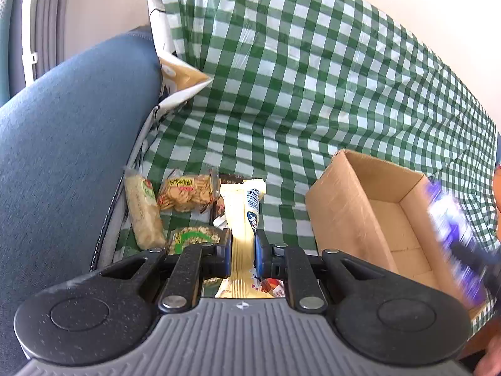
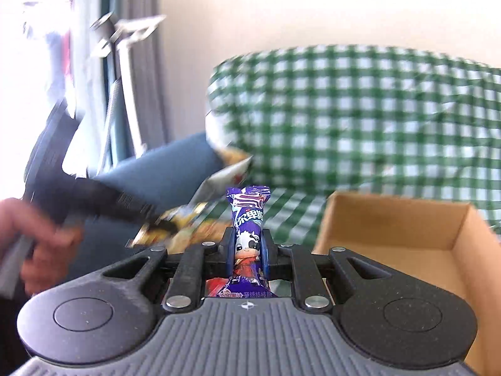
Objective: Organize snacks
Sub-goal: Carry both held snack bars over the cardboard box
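Observation:
In the left wrist view my left gripper [image 1: 243,246] is shut on a long cream-yellow snack packet [image 1: 238,210], held lifted above a pile of snacks. The pile holds a cracker packet [image 1: 188,194], a pale rice-cracker bar [image 1: 142,213] and a green nut packet [image 1: 194,236]. In the right wrist view my right gripper [image 2: 249,246] is shut on a purple candy packet [image 2: 249,216] with a cartoon cow. It is held upright, just left of an open cardboard box [image 2: 391,219]. The same purple packet [image 1: 451,228] shows as a blur over the box's right wall [image 1: 344,216].
A green-and-white checked cloth [image 1: 313,78] covers the sofa seat and back. A blue sofa arm [image 1: 69,131] rises at the left beside the pile. A person's hand [image 2: 37,241] shows blurred at the left edge. Only bare cardboard shows inside the box.

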`<state>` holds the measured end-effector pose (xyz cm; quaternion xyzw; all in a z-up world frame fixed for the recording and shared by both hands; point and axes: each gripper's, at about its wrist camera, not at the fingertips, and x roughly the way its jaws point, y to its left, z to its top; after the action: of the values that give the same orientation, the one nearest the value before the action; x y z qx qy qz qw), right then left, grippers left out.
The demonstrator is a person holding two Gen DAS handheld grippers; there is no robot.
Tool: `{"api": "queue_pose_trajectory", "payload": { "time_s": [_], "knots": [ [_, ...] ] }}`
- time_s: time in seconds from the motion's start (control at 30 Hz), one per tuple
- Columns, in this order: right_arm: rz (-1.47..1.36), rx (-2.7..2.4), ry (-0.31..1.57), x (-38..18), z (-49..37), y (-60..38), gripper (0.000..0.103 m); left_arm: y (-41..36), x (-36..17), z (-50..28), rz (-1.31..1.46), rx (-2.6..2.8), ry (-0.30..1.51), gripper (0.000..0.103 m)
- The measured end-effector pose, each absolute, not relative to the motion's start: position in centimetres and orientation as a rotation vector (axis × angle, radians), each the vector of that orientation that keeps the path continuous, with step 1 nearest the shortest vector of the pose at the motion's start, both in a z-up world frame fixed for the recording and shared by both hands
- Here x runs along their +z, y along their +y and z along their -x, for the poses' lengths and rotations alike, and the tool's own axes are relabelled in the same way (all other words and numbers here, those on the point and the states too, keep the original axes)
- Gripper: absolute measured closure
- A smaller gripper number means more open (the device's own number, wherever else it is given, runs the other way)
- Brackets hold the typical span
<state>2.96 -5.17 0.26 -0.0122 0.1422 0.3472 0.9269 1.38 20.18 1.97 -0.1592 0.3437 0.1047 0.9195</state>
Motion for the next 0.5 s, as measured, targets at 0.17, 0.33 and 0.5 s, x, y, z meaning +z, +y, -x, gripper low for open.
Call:
{"api": "queue_pose_trajectory", "payload": {
  "time_s": [0.17, 0.33, 0.5],
  "knots": [
    [0.051, 0.596, 0.248, 1.8, -5.8, -9.4, 0.086, 19.3, 2.0, -2.1, 0.313, 0.214, 0.696, 0.088],
    [-0.007, 0.508, 0.302, 0.1, -7.8, -12.5, 0.086, 18.9, 1.8, -2.8, 0.320, 0.207, 0.697, 0.088],
    [-0.026, 0.468, 0.311, -0.7, -8.6, -14.7, 0.086, 17.8, 2.0, -3.6, 0.318, 0.187, 0.680, 0.088]
  ]
}}
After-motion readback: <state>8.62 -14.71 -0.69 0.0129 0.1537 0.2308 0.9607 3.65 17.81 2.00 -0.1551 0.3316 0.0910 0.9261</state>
